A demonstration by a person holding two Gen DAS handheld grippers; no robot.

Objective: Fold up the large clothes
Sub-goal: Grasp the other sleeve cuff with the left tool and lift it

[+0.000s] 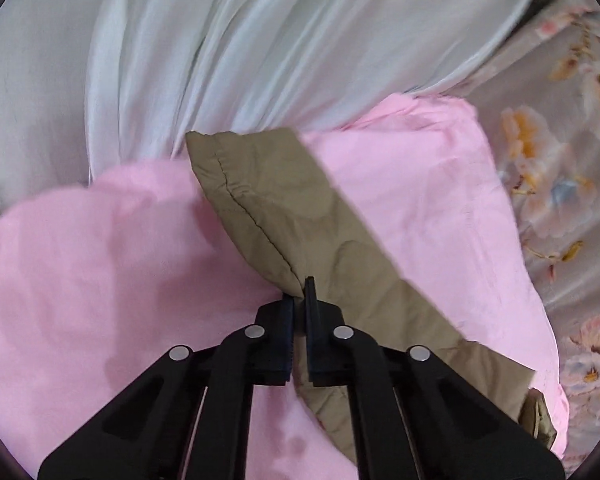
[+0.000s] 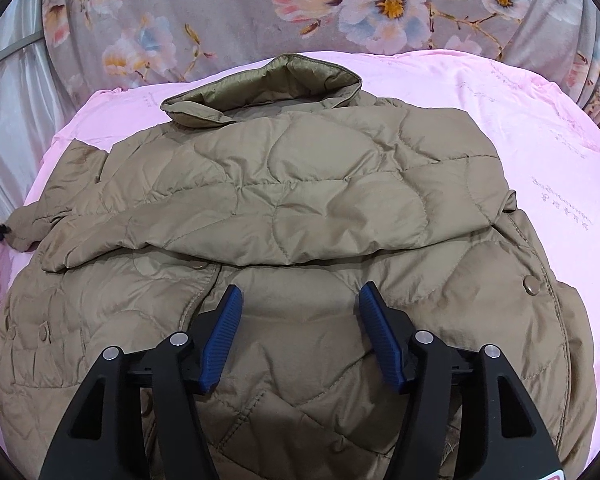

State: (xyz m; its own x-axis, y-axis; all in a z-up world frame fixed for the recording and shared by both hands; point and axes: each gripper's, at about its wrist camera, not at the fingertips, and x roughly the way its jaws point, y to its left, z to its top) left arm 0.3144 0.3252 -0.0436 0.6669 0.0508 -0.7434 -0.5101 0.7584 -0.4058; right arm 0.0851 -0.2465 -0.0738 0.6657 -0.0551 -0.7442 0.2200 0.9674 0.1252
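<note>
Left claw (image 1: 299, 300) pinched the sleeve cuff (image 1: 260, 200), sleeve running ahead; right claw (image 2: 300, 300) gaped wide over the quilted jacket (image 2: 300, 200) (unengaged).

A pink sheet (image 2: 520, 128) is spread flat as the working surface; faint printed lettering is seen along its right part. The same pink sheet (image 1: 100, 280) fills the lower left wrist view. Beyond it a grey floral bedspread (image 2: 228, 12) is laid, patterned with pink, white and blue blossoms on thin branches; it is seen again at the right edge (image 1: 560, 184). A pale, glossy white curtain (image 1: 260, 40) hangs in long vertical folds behind the sheet, and again at far left (image 2: 16, 92). Lighting is soft and even.
</note>
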